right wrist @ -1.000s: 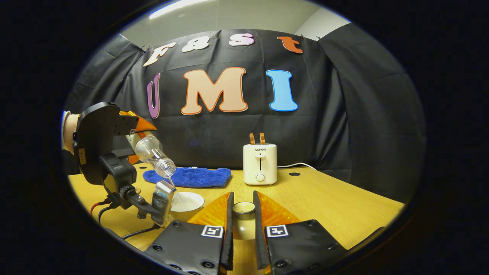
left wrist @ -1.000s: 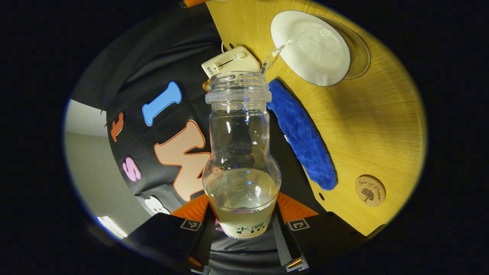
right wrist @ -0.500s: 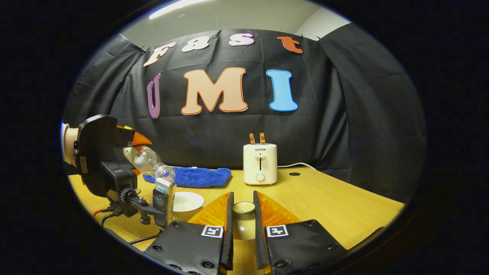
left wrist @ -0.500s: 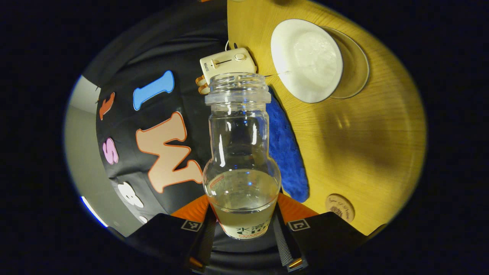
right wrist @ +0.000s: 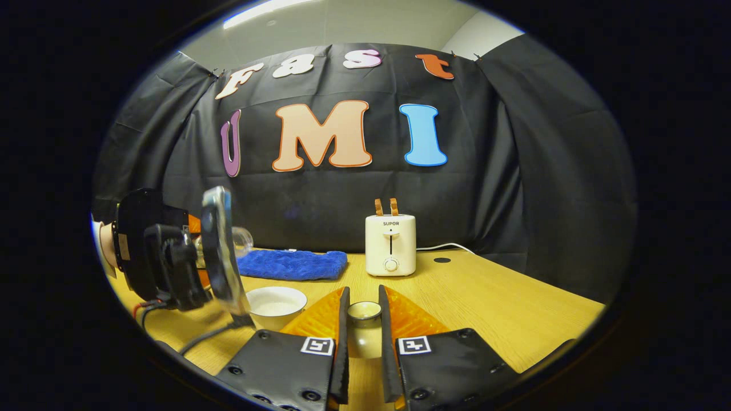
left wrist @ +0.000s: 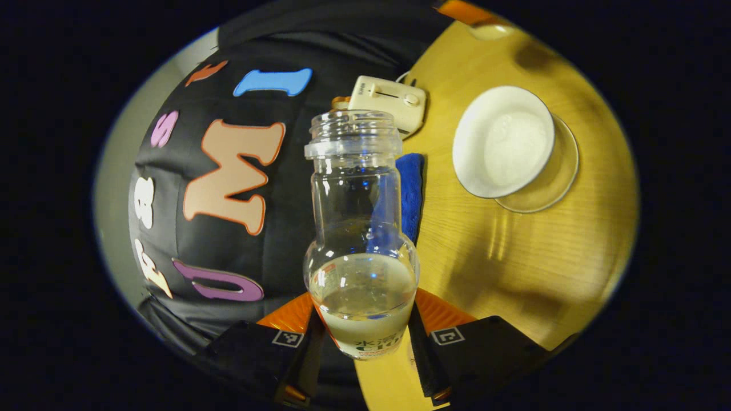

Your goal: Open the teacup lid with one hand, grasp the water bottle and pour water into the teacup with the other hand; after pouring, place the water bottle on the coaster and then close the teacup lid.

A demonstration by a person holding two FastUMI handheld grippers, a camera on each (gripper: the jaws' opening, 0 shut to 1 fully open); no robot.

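Left gripper [left wrist: 362, 337] clamping water bottle [left wrist: 358, 228], right gripper [right wrist: 363, 325] pinching teacup lid [right wrist: 364, 311]

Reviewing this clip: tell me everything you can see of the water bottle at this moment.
The water bottle is clear plastic, uncapped, with a threaded neck and collar, a narrow upper body and a bulbous lower part. Water fills only that lower part; a printed label wraps its base. The left gripper clamps it at the base between its orange-backed fingers. In the right gripper view the bottle lies near horizontal, mouth toward the blue towel, above and left of the white teacup.
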